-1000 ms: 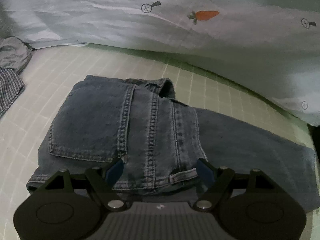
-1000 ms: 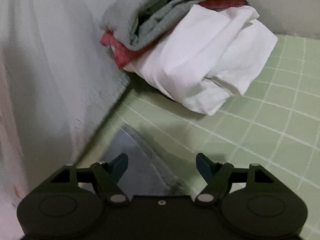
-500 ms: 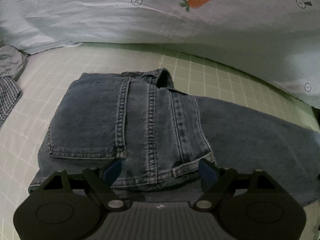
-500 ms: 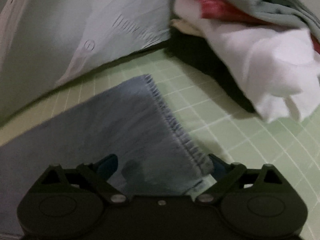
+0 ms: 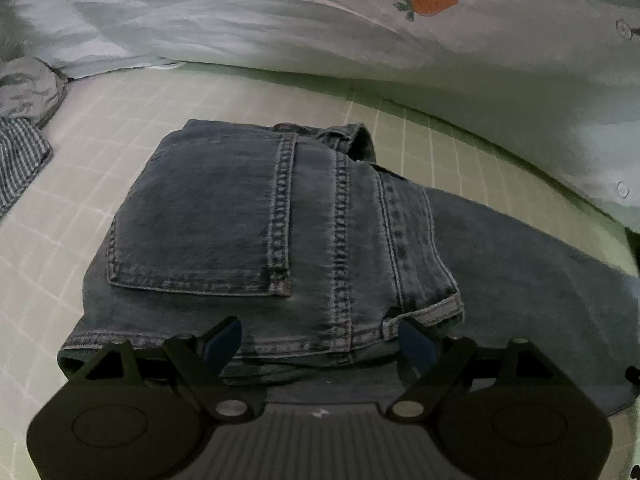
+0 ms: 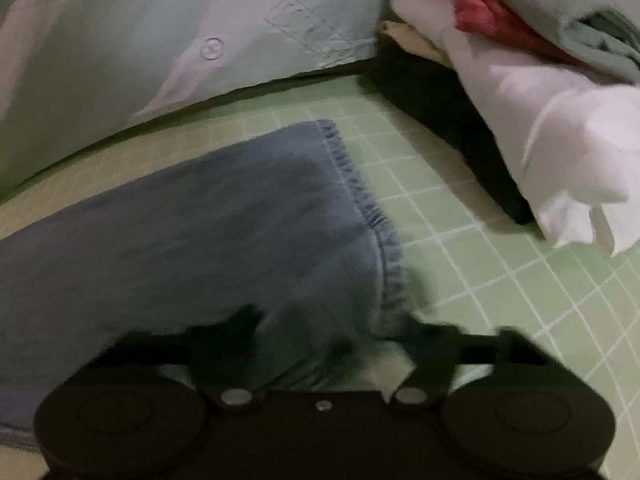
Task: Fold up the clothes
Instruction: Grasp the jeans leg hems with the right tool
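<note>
A pair of blue jeans (image 5: 280, 220) lies partly folded on the green checked sheet, back pocket up, with a leg stretching off to the right. My left gripper (image 5: 320, 344) is open, its blue fingertips (image 5: 222, 340) spread over the near waistband edge. In the right wrist view the jeans' leg end (image 6: 240, 232) with its hem (image 6: 372, 216) lies flat. My right gripper (image 6: 328, 344) is blurred; its jaws stand wide apart over the hem's near corner, holding nothing.
A pale duvet with carrot print (image 5: 400, 20) lies along the far side. Grey and striped clothes (image 5: 24, 120) sit at the left. A pile of white, red and grey clothes (image 6: 540, 92) sits right of the leg end, over a dark item (image 6: 440, 108).
My right gripper swung from facing the clothes pile to the leg end and moved down onto the hem corner. My left gripper edged closer over the waistband, staying open.
</note>
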The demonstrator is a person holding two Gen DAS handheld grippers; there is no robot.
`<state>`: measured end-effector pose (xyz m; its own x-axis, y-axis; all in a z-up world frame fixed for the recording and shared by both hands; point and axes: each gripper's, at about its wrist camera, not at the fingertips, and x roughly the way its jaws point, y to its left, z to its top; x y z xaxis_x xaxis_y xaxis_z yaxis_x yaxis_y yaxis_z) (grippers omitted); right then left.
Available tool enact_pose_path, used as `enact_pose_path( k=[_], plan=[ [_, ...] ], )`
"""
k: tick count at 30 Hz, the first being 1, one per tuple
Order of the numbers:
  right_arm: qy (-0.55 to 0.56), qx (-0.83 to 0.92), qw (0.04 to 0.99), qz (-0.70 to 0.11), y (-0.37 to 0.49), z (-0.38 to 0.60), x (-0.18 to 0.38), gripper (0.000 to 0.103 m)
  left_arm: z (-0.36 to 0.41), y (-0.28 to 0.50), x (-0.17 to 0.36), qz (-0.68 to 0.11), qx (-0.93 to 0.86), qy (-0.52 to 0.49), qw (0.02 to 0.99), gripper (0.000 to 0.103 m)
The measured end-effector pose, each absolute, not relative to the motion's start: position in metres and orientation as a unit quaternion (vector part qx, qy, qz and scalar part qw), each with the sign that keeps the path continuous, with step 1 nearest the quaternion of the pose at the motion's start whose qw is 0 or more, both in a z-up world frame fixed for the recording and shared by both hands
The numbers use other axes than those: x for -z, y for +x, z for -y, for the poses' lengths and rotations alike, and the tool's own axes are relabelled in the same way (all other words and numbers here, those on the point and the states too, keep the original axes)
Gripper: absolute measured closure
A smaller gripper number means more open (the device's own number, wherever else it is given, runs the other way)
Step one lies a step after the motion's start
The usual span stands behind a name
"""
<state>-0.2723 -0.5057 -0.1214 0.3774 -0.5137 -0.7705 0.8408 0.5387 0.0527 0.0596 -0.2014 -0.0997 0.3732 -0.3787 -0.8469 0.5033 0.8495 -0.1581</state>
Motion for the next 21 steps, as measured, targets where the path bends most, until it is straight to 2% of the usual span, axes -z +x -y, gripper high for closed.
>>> enact_pose_path(
  k=[1,3,8,14,21],
  plan=[
    [0.227,0.42,0.798,-0.367,-0.269,0.505,0.12,0.066,0.199,0.061,0.1,-0.492,0.267,0.06,0.826,0.017],
    [0.231,0.414,0.797,-0.375,-0.261,0.503,0.118,0.074,0.193,0.064,0.1,-0.491,0.268,0.06,0.827,0.017],
    [0.233,0.449,0.785,-0.357,-0.253,0.493,0.104,0.077,0.176,0.078,0.087,-0.462,0.278,0.073,0.839,0.017],
    [0.143,0.466,0.809,-0.329,-0.226,0.457,0.06,0.077,0.15,0.106,0.08,-0.439,0.278,0.083,0.85,0.017],
    [0.093,0.43,0.859,-0.263,-0.165,0.401,0.015,0.077,0.129,0.128,0.083,-0.441,0.293,0.077,0.845,0.017]
  ],
)
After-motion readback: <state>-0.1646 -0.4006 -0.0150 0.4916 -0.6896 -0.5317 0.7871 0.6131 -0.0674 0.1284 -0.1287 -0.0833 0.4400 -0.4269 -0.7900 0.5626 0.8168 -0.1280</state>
